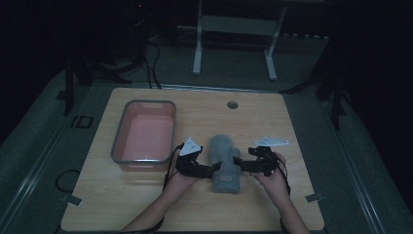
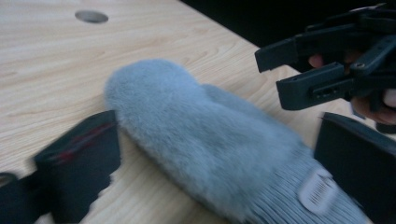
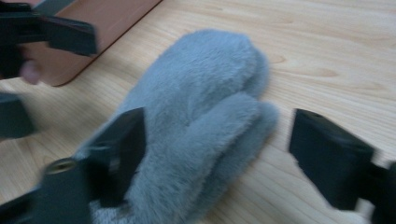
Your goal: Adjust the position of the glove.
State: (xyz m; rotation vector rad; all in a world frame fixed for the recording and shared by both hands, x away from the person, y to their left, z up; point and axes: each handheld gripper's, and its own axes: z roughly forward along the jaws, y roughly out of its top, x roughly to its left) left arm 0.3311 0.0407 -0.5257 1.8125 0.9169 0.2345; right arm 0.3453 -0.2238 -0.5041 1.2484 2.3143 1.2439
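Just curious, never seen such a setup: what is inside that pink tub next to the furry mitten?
The pink tub looks empty: its bare floor shows in the high view, with nothing lying in it. The near wall hides a thin strip of floor behind it.

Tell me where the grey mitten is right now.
In the high view the grey mitten lies flat on the wooden table, near its front middle, between the left tool and right tool, right of the pink bin.

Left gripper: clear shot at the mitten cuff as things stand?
Probably yes. The left gripper sits right beside the mitten at its cuff end, jaws open astride it, bare table around. The right gripper flanks the far side without blocking.
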